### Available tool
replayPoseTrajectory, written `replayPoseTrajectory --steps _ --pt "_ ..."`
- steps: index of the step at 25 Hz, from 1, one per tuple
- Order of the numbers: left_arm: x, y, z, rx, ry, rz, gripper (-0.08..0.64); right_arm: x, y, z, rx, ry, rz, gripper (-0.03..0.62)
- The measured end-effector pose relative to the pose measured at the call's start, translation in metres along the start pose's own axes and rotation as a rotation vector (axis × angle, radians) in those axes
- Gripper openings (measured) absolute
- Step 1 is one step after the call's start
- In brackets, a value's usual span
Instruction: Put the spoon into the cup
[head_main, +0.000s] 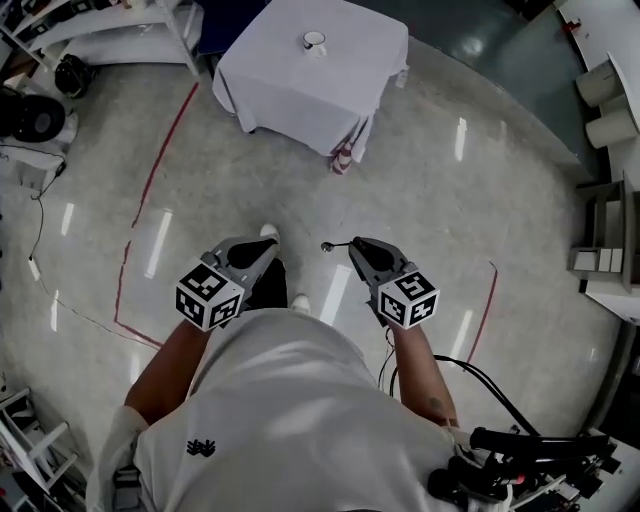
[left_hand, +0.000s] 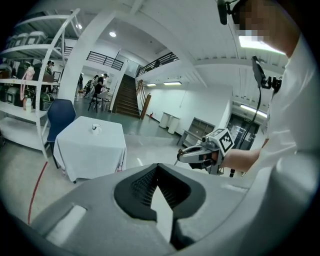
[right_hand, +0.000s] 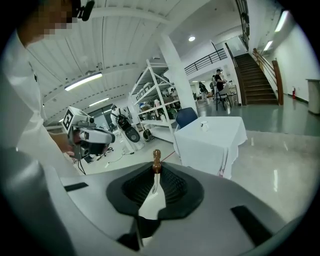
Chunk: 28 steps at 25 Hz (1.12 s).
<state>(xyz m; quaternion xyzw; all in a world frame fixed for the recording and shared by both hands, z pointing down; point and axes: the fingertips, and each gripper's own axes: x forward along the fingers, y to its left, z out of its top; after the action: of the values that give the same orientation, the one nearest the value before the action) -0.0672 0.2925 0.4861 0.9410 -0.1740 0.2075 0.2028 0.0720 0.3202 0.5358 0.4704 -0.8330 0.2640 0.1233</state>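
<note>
my right fingers (right_hand: 175, 189) are pinched on the spoon (right_hand: 156, 160), its brown-knobbed end poking out ahead. my left fingers (left_hand: 142, 186) are closed together and empty. the cup (head_main: 315, 41) sits on the white-draped surface (head_main: 290, 95), well apart from me.

Head view: above the person, facing steeply down. Left gripper (head_main: 268, 240) and right gripper (head_main: 355, 245) close below; table (head_main: 300, 95) well off, at top.
Left gripper view: behind its own jaws, facing across the floor (left_hand: 145, 152). Table left, right gripper at right.
Right gripper view: likewise. Table right, left gripper at left.
Shared by all three: table, cup (head_main: 315, 41).
</note>
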Motion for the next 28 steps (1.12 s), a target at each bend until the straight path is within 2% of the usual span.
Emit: replayPoseTrajectory --steps 4,10,15,19,28 --pt "0.023 0.057 0.036 -0.010 -0.037 -0.030 0.008 0.032 -0.030 0.052 -0.008 -0.001 -0.044 0.042" --pt "0.031 0.136 0.106 0.028 -0.100 -0.062 0.008 0.102 -0.072 0.135 -0.043 0.016 -0.078 0.043" --pt "0.021 0.204 0.111 0.000 -0.104 -0.029 0.008 0.162 -0.087 0.184 -0.079 0.006 -0.076 0.043" --pt "0.014 0.233 0.114 -0.041 -0.123 0.002 0.008 0.193 -0.098 0.210 -0.096 0.011 -0.069 0.043" --pt "0.041 0.308 0.145 -0.088 -0.141 0.110 0.008 0.269 -0.170 0.269 -0.116 0.019 -0.003 0.042"
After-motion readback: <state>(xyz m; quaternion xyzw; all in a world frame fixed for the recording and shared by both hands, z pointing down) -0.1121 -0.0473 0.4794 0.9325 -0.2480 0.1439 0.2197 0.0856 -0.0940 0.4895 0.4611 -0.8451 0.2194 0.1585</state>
